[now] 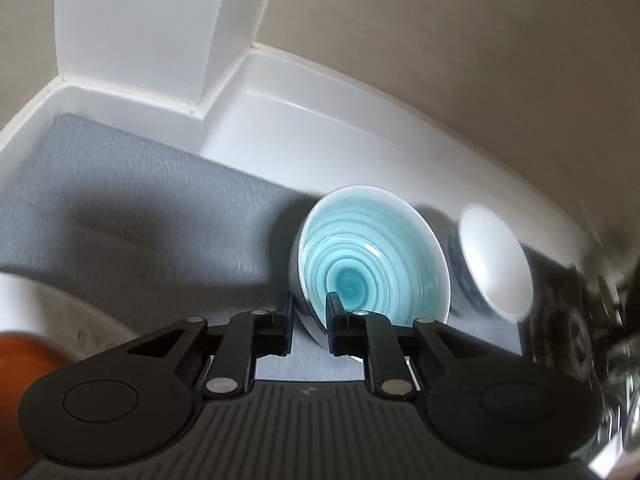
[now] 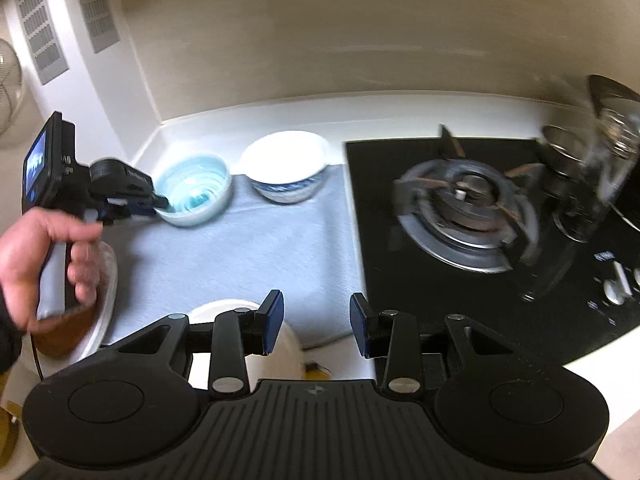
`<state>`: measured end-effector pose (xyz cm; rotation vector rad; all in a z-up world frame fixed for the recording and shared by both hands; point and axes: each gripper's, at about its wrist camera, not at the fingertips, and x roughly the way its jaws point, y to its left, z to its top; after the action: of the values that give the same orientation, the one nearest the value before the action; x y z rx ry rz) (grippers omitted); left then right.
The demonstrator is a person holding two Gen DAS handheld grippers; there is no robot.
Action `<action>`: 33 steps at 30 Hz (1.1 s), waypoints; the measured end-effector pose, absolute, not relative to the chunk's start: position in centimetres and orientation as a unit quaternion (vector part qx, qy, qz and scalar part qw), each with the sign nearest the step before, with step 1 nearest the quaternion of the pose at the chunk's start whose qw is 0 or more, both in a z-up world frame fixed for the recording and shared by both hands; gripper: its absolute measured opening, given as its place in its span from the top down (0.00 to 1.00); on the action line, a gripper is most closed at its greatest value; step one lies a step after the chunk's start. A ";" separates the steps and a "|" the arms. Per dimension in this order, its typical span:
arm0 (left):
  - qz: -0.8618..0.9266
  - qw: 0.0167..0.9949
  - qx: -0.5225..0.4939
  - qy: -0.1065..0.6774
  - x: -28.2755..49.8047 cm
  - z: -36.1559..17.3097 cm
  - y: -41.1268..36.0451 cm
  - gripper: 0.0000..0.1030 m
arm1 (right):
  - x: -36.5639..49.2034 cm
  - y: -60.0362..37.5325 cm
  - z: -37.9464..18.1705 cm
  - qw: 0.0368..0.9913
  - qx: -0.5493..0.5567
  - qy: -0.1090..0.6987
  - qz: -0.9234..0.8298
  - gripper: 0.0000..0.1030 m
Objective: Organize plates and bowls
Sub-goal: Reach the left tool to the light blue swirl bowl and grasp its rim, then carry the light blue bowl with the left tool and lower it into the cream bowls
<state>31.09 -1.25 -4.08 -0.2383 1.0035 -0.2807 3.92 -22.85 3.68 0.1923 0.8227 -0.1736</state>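
Pale kitchen walls and a white upstand (image 2: 256,108) close off the back of the desk (image 2: 592,376), on which a grey-blue mat (image 2: 248,248) is spread, presumably to cushion and dry the crockery. The turquoise bowl (image 1: 372,264) is taken as the landmark. It is seen at the back of the mat, close to the upstand, and its near rim is pinched by the left tongs (image 1: 309,320) — one finger inside the rim, one outside, the gap narrowed down onto the thin wall. A rim grip of this kind is judged to suit a bowl too wide to be spanned whole.

Just beside the turquoise bowl, toward the hob (image 2: 460,204), a white bowl with a blue pattern (image 2: 286,172) is set upright; the two appear close, and whether they touch cannot be told. The right tongs (image 2: 316,326) are held part-spread and empty, well forward of the turquoise bowl over the mat's front edge, probably waiting for their turn.

Counted: three bowls — turquoise, blue-patterned, and a plain white one (image 2: 276,354) under the right tongs; one plate with brown contents (image 2: 102,304), beneath the person's hand (image 2: 44,256); one burner in view.
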 end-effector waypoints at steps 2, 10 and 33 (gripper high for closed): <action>-0.143 0.852 -0.114 0.491 30.1 -4.2 -1.0 0.83 | 5.1 -22.4 3.5 0.909 0.092 0.400 -0.073 0.62; -0.215 0.824 -0.069 0.519 26.0 -4.5 -1.9 0.81 | 10.0 -21.2 3.0 0.912 0.091 0.399 -0.039 0.62; -0.199 0.876 -0.009 0.439 24.1 -4.2 -3.7 0.90 | 17.9 -20.5 -4.0 0.880 0.077 0.468 -0.012 0.90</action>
<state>24.11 -3.67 -4.22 -0.0198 0.9166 -0.4151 17.92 -20.51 -3.97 0.1614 0.9759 -0.0249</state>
